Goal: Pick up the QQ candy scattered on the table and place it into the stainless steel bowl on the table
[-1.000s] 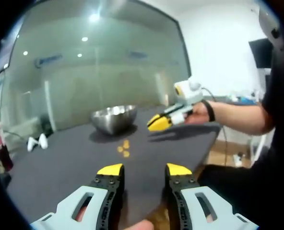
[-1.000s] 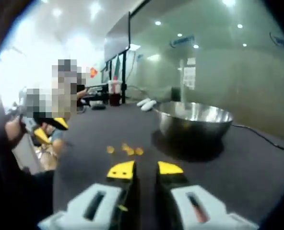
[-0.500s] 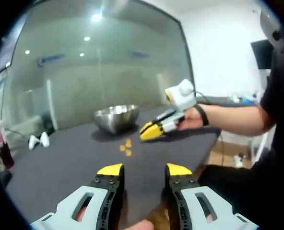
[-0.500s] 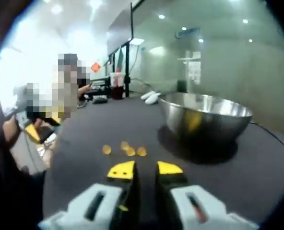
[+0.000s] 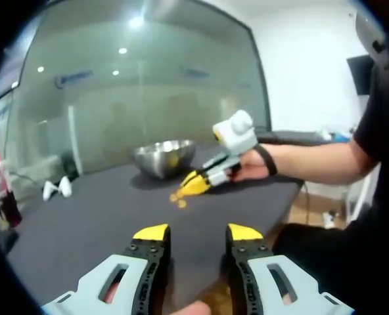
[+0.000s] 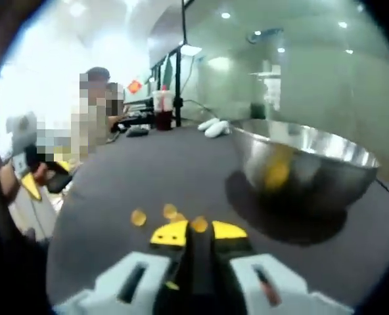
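Several small orange QQ candies (image 6: 170, 210) lie on the dark table (image 6: 148, 170), left of the stainless steel bowl (image 6: 306, 164). One candy (image 6: 199, 224) sits just past the tips of my right gripper (image 6: 200, 233), whose jaws stand open by a narrow gap with nothing between them. In the left gripper view, the right gripper (image 5: 184, 188) reaches in from the right, tips low over the candies (image 5: 179, 199), with the bowl (image 5: 163, 156) behind. My left gripper (image 5: 198, 233) hovers open near the table's front edge, holding nothing. It also shows at the far left, as the left gripper (image 6: 33, 187).
Two white objects (image 5: 56, 189) and a red drink cup (image 5: 0, 197) stand at the table's far left; the white objects (image 6: 214, 126) and the cup (image 6: 163, 110) also show at the back. A cable (image 6: 386, 188) runs behind the bowl. People sit beyond the table.
My right gripper has moved forward and down towards the candies, and its jaws stand a little closer together. The left gripper has stayed in place.
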{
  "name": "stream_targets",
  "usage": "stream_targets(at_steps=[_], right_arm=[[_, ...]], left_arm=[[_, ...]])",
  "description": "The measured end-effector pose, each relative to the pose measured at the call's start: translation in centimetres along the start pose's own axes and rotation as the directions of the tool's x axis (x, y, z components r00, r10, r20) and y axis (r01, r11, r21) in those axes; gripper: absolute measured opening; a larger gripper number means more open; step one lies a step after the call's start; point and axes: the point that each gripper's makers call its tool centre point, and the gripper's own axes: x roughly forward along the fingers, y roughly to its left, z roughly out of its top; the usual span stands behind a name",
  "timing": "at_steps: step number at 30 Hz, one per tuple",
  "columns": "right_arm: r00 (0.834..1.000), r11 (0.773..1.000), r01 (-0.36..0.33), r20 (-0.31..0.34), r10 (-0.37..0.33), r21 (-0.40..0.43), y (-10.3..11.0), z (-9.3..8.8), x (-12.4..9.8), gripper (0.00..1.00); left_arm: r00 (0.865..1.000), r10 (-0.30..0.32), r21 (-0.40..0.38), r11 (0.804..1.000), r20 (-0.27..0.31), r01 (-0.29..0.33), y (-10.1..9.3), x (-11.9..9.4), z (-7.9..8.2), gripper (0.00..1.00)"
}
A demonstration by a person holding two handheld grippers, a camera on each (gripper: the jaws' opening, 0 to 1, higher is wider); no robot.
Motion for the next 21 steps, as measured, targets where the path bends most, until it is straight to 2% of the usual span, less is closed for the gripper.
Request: stream_targets(at_steps=[6,12,14,17,21], right_arm=[[1.0,0.998,0.002,0.011,-0.003,0.064,-0.3,0.0,0.1,0.1],[1.0,0.998,0.005,0.015,-0.006,0.07,-0.2,0.1,0.0,0.09],[0.999,0.997,0.026,0.028,-0.028,0.078,-0.4,0.3,-0.5,0.09],[0.998,0.995,0.023,0.055,-0.029,0.1,0.1,1.1,-1.4,0.09],[0.993,0.997,0.062,0.092,-0.067,0.053,0.0,2.7,-3.0,0.09]], left_arm=[[1.0,0.008,0.009,1.0,-0.006,-0.008,0.2,-0.2,0.1,0.35],[1.0,0.01,0.008,1.0,-0.009,-0.01,0.2,-0.1,0.0,0.35],[1.0,0.006,0.011,1.0,-0.008,-0.006,0.0,0.0,0.1,0.35],[1.0,0.0,0.013,1.0,-0.005,0.0,-0.1,0.1,0.2,0.35],[1.0,-0.003,0.013,1.0,-0.006,0.003,-0.1,0.3,0.2,0.35]])
